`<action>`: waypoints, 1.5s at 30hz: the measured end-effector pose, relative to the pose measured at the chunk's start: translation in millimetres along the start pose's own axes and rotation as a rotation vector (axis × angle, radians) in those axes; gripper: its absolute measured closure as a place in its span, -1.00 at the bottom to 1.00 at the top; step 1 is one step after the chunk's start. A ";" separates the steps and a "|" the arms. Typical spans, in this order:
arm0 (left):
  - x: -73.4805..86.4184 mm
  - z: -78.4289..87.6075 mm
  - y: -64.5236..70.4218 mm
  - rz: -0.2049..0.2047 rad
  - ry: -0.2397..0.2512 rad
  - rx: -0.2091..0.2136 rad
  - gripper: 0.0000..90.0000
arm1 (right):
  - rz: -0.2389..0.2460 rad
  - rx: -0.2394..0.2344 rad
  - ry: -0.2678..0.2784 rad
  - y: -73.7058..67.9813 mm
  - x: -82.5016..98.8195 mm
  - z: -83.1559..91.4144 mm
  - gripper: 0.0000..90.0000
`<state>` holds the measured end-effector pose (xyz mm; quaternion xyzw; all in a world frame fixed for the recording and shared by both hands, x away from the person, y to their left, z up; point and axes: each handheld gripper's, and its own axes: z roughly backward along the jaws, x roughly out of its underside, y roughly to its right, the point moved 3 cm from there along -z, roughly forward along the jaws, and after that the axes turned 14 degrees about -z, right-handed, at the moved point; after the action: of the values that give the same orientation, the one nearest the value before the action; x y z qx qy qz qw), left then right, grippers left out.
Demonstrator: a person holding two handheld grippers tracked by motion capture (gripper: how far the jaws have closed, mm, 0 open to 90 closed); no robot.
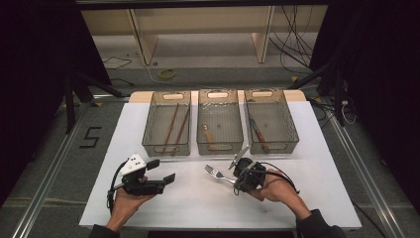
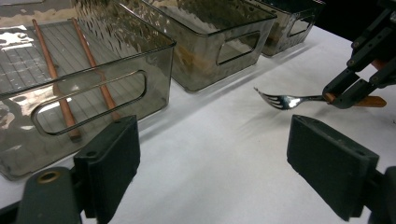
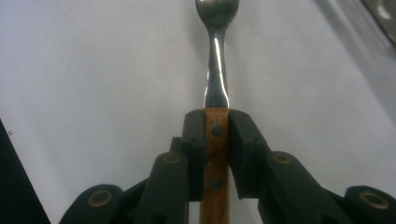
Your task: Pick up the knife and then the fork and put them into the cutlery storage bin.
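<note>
A fork [image 1: 216,173] with a steel head and a riveted wooden handle [image 3: 215,158] is held just above the white table. My right gripper [image 3: 216,126] is shut on that handle, tines pointing away to the left in the high view. The left gripper view shows the same fork [image 2: 285,101] in the other gripper's jaws at the right. My left gripper [image 1: 164,171] rests low at the front left, open, with bare tabletop between its pads [image 2: 109,161]. Three smoky clear bins stand in a row; the left bin [image 1: 167,124] holds two chopsticks [image 2: 60,98].
The middle bin [image 1: 219,121] holds a wooden-handled utensil, and the right bin [image 1: 270,120] holds another. The white table top [image 1: 198,198] ends close behind the bins. Beyond it lie a floor with cables and wooden shelf legs.
</note>
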<state>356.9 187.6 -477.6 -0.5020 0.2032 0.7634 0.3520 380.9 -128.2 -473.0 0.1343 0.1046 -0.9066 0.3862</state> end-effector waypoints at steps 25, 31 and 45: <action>0.4 -0.9 -0.2 -0.003 -0.005 0.002 -0.63 | -0.114 -0.060 0.202 31.6 -5.2 39.8 0.74; 0.6 -1.0 -0.3 -0.001 -0.005 0.002 -0.63 | -0.142 -0.078 0.240 38.5 -7.4 48.2 0.74; 0.5 -1.4 -0.4 0.003 0.002 0.000 -0.63 | -0.219 -0.084 0.364 64.6 -18.9 77.0 0.74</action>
<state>358.0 187.1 -478.6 -0.5025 0.2044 0.7633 0.3508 427.9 -182.0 -399.9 0.2673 0.2242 -0.8989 0.2652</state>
